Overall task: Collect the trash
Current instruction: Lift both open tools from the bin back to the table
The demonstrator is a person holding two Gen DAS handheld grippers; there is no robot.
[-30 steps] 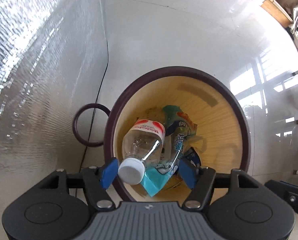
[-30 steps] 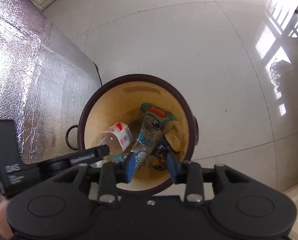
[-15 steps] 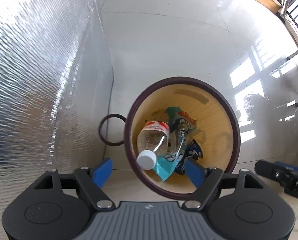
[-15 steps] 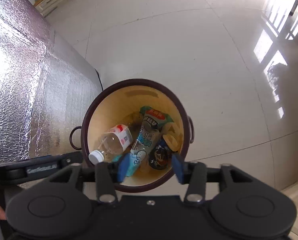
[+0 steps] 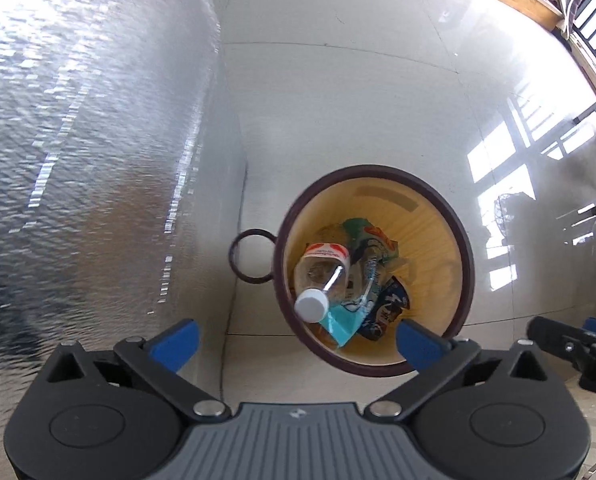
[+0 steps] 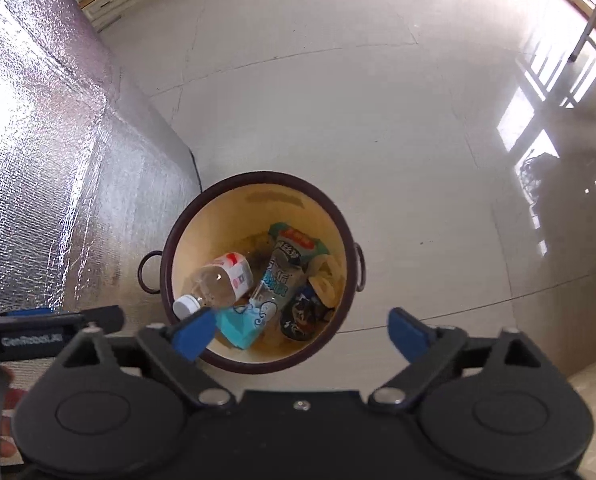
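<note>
A round bin (image 5: 460, 240) (image 6: 257, 180) with a dark rim and wood-coloured inside stands on the floor. It holds a clear plastic bottle (image 5: 322, 272) (image 6: 217, 280) with a white cap, a blue face mask (image 5: 342, 324) (image 6: 235, 326) and several snack wrappers (image 5: 382, 312) (image 6: 281, 276). My left gripper (image 5: 295, 340) is open and empty, high above the bin. My right gripper (image 6: 302, 336) is also open and empty above the bin.
A silver foil mat (image 5: 77, 160) (image 6: 37, 160) covers the floor left of the bin. Ring handles (image 5: 253, 256) (image 6: 149, 276) hang on the bin's sides. Glossy tiled floor (image 6: 338, 80) lies beyond. The other gripper's body shows at each view's edge.
Both grippers have risen away from the bin and opened wider. The bottle and the rest of the trash lie in the bin as before.
</note>
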